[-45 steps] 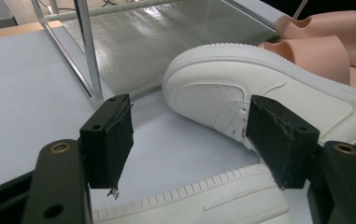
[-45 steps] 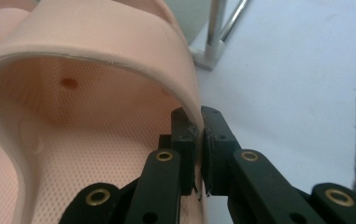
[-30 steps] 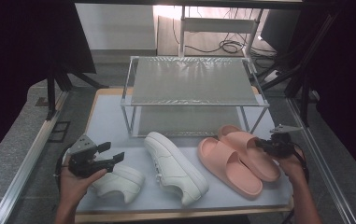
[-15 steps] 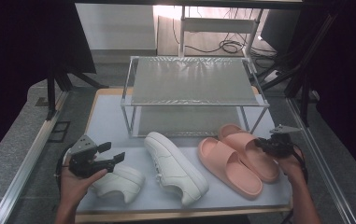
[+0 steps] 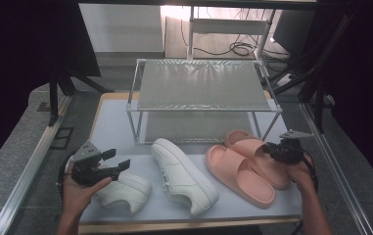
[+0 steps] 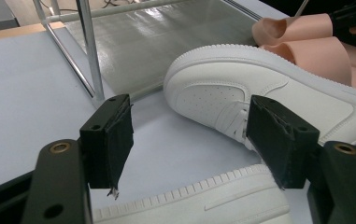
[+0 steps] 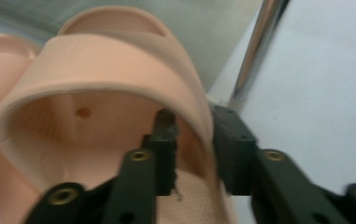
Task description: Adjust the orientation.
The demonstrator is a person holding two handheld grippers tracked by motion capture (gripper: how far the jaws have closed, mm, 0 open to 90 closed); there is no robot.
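Right gripper view: fingers pinching slipper strap.

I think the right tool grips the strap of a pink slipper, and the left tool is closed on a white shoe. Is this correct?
Not quite. The left tool is open, holding nothing, above a white shoe, as the left gripper view shows. The right tool does grip the pink slipper's strap.

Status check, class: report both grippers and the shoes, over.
Left gripper open above near white sneaker. Right gripper shut on slipper strap. Rack behind.
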